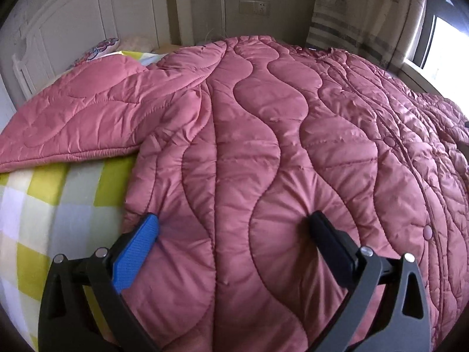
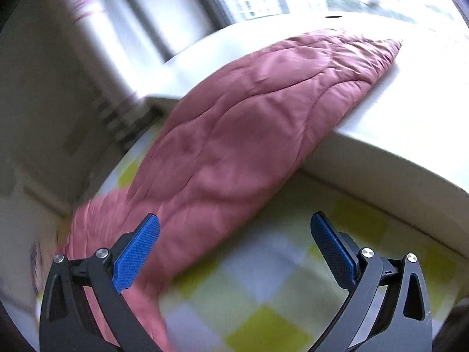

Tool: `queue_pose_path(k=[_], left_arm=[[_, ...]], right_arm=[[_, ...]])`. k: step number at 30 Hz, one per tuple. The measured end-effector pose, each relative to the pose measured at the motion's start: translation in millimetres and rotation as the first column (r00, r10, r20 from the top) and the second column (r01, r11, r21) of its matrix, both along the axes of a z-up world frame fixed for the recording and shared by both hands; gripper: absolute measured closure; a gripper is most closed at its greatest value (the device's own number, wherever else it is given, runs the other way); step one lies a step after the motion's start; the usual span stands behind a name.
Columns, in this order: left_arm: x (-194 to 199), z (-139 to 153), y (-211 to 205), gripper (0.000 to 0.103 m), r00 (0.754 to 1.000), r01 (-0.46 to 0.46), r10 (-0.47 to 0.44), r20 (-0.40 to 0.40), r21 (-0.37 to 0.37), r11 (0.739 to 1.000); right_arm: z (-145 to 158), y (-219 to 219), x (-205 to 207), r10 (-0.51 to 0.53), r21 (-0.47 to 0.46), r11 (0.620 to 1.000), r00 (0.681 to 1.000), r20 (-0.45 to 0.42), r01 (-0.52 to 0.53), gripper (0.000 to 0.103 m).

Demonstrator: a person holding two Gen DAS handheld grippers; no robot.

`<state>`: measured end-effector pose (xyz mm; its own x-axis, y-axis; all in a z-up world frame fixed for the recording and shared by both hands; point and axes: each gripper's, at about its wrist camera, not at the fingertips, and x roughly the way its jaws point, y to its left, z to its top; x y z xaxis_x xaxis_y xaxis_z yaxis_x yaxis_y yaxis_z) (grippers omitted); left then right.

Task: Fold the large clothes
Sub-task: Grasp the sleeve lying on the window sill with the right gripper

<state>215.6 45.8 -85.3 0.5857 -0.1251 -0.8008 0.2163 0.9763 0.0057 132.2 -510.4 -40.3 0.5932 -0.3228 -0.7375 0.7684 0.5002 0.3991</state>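
Claws [image 1: 233,228] spread over pink jacket [image 1: 263,146]

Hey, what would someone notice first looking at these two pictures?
A big pink quilted jacket fills the left view, spread over a yellow checked sheet, with the left tongs open against it. In the right view one pink sleeve stretches onto a white ledge.

Open checked sheet [image 1: 58,202] shows on the left side of the quilted pink coat [image 1: 263,146], under its spread sleeve [image 1: 73,123], so there is room to pass there. On the right, the other sleeve [image 2: 234,135] drapes over a white footboard [image 2: 395,158], which walls off that edge. Bare sheet [image 2: 263,287] lies below it; the blurred far side probably holds a wall.
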Motion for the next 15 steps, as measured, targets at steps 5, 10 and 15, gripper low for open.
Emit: queue_pose_path(k=[5, 10, 15], left_arm=[[11, -1, 2, 0.002, 1.0, 0.0, 0.0, 0.0, -0.001, 1.0], [9, -1, 2, 0.002, 1.0, 0.0, 0.0, 0.001, 0.0, 1.0], [11, -1, 3, 0.002, 1.0, 0.0, 0.0, 0.0, -0.001, 1.0]], right_arm=[[18, 1, 7, 0.009, -0.135, 0.991, 0.999, 0.046, -0.002, 0.069], [65, 87, 41, 0.191, -0.523, 0.829, 0.979, -0.066, -0.197, 0.076], [53, 233, 78, 0.47, -0.733, 0.372, 0.797, -0.38, -0.569, 0.074]])
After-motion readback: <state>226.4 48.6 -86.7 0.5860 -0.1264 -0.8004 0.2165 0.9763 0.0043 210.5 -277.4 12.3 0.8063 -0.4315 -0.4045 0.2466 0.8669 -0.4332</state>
